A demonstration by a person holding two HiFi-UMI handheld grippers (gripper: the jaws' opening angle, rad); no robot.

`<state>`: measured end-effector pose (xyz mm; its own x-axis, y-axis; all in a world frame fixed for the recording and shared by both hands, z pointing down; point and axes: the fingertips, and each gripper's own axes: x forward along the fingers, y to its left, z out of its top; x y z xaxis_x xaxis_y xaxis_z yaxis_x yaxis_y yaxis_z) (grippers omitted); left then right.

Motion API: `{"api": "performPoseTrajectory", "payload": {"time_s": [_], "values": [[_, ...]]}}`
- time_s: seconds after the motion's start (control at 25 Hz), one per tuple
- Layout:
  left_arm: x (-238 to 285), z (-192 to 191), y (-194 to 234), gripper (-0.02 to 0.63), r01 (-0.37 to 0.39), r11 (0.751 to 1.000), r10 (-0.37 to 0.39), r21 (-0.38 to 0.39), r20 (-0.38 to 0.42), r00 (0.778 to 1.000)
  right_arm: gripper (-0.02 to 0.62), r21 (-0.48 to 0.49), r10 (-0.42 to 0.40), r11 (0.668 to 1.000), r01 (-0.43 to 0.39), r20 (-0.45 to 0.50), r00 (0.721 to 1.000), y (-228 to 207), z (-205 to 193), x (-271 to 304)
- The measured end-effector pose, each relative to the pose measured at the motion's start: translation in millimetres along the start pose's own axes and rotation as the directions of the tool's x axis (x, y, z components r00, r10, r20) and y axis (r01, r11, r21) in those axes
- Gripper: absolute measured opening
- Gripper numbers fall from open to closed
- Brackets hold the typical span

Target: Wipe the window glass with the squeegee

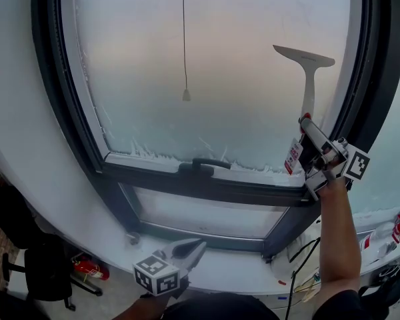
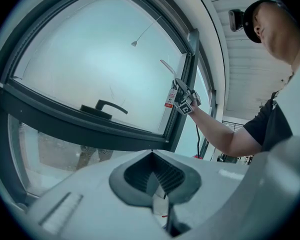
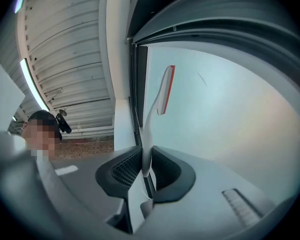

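right gripper [image 1: 307,124] clamps the squeegee [image 1: 309,79] handle, blade above it seemingly on the glass [image 1: 213,79], upper right; left gripper [image 1: 197,247] closed, empty, bottom centre.

Your right gripper [image 3: 146,165] has both jaws clamped on the squeegee [image 3: 149,129] handle; blade w/ red edge stands farther up, by the window glass [image 3: 230,99]; dark frame [image 3: 139,79] just left of it; slatted ceiling [image 3: 70,59] far left.

head view facing the window glass [image 1: 220,79] from a step back, left gripper view low, tilted up at it, right gripper view close alongside it
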<state>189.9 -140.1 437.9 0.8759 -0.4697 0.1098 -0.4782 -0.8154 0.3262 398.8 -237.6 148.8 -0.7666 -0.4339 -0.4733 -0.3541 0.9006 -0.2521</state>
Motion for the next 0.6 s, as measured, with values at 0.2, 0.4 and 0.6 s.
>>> {"api": "performPoseTrajectory", "payload": {"time_s": [0.2,0.4,0.6], "values": [[5.6,-4.6,-0.3,0.0,-0.002,1.0,0.002,0.0,0.001,1.0,0.083,0.004,-0.005,1.0,0.005,0.001,1.0,-6.8,-0.8,-4.6],[13.4,-1.8,-4.4,0.0,0.003,1.0,-0.003,0.001,-0.006,1.0,0.083,0.01,-0.004,1.0,0.004,-0.008,1.0,-11.5,-1.2,-6.4],[14.5,-4.4,-4.9,0.0,0.004,1.0,-0.004,0.004,-0.015,1.0,0.083,0.026,0.006,1.0,-0.006,0.0,1.0,-12.0,-8.0,-10.6]]}}
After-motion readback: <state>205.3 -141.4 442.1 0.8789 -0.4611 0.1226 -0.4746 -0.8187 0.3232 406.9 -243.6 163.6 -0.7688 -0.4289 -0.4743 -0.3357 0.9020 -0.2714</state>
